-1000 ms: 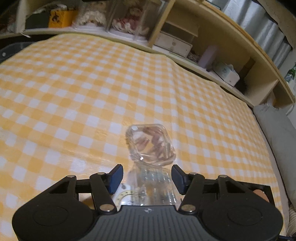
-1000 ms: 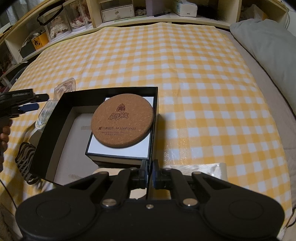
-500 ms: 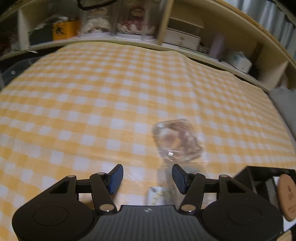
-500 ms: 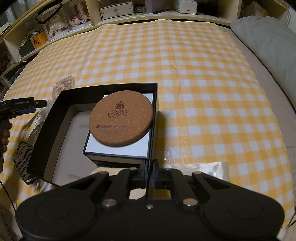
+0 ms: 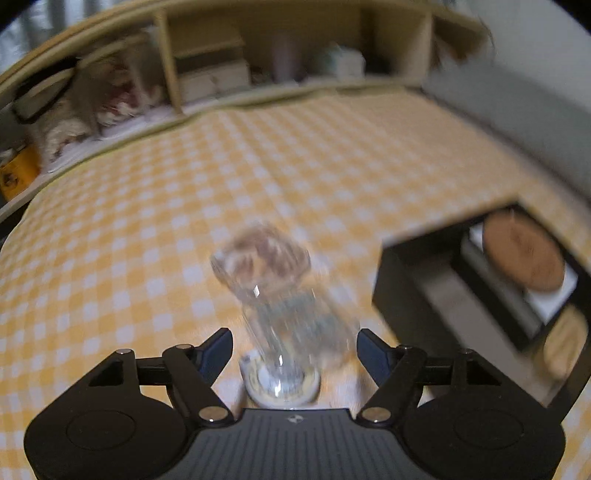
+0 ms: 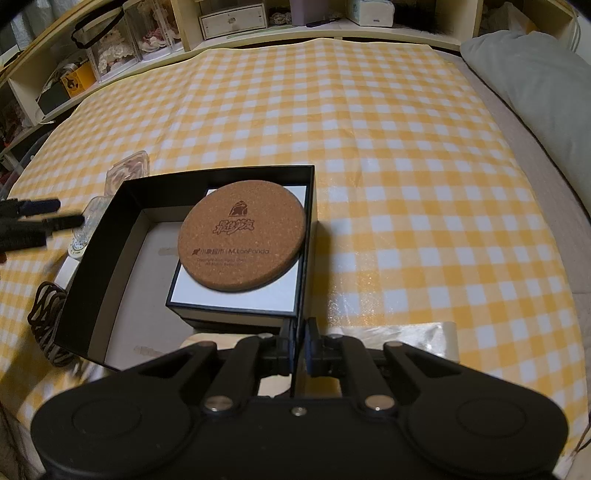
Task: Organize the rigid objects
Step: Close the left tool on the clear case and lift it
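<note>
The left tool (image 5: 294,341) has just been opening wide, its view swinging toward the black box (image 6: 122,206); the clear container (image 5: 284,295) lies between its jaws, apparently untouched, near the bed's left edge. The right tool (image 6: 299,347) pinches the box wall. The cork coaster (image 6: 242,236) reads "M.LonPanda".

A yellow-and-white checked cloth (image 6: 388,155) covers the surface; a grey pillow (image 6: 539,85) lies at its right edge; wooden shelves (image 6: 236,18) run along the far side, holding a white drawer box (image 6: 232,20), clear display cases (image 6: 144,33), a yellow box (image 6: 75,79) and a tissue box (image 6: 371,14).
</note>
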`<state>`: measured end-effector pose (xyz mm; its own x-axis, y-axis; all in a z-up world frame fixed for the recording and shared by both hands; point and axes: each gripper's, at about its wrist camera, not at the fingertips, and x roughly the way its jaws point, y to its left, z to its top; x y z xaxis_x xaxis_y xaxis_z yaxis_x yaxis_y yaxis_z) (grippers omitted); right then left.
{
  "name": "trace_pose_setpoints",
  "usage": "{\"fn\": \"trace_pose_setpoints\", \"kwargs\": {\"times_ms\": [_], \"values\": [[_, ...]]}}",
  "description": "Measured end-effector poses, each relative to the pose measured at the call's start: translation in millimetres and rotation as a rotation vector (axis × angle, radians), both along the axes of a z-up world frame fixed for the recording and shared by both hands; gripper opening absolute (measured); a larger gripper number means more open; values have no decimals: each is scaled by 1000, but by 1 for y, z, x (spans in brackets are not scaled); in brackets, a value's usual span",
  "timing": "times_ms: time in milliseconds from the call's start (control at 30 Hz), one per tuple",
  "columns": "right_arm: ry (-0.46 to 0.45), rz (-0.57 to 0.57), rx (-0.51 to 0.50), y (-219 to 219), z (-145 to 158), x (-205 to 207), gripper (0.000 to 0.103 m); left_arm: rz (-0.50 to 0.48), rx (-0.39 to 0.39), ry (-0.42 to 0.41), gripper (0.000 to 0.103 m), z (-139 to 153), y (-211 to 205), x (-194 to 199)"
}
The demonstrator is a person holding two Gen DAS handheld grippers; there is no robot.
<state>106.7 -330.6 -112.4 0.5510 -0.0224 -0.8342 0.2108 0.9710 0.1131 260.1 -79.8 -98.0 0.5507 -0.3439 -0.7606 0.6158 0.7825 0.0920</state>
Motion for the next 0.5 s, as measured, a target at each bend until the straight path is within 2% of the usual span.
{"fn": "trace_pose_setpoints", "kwargs": {"times_ms": [100,200,333,500], "values": [[0,0,3,0,0,0,7,-27,78,0,75,-17,-8,0],[0,0,3,0,-1,1,7,-3,99,-30,75,-25,-10,3],[0,1,3,0,0,0,7,124,43,-26,77,-23,7,18],[1,1,2,1,1,-1,7,338,3,-39,76,-18,33,35]]}}
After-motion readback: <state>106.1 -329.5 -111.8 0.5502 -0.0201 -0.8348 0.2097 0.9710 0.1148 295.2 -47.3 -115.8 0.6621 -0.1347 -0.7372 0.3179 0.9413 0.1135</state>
